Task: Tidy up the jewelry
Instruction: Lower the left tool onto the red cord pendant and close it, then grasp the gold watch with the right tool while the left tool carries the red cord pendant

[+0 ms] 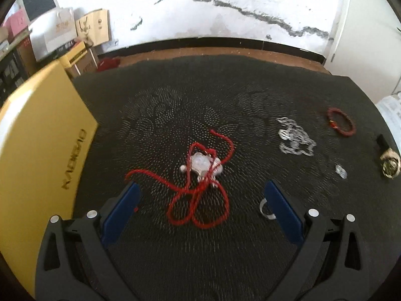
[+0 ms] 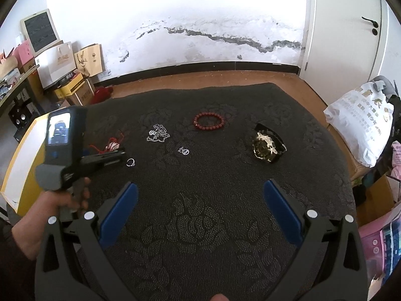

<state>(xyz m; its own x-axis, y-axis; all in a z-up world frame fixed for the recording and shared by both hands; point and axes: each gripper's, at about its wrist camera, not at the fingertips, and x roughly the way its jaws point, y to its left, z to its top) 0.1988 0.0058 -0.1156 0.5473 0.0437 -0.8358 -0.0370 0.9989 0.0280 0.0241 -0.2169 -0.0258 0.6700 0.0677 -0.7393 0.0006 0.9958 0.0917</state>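
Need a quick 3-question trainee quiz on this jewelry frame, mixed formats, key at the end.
1. True or false: the left gripper is shut on the red cord necklace.
2. Multiple choice: in the right wrist view, what lies nearest the watch? A) red bead bracelet B) silver ring C) yellow box
3. Fill in: the silver chain lies on the dark ____.

Key: 1 false, its jaws are open with the necklace on the cloth ahead of them. 2 A. 3 cloth. The right gripper is open too.
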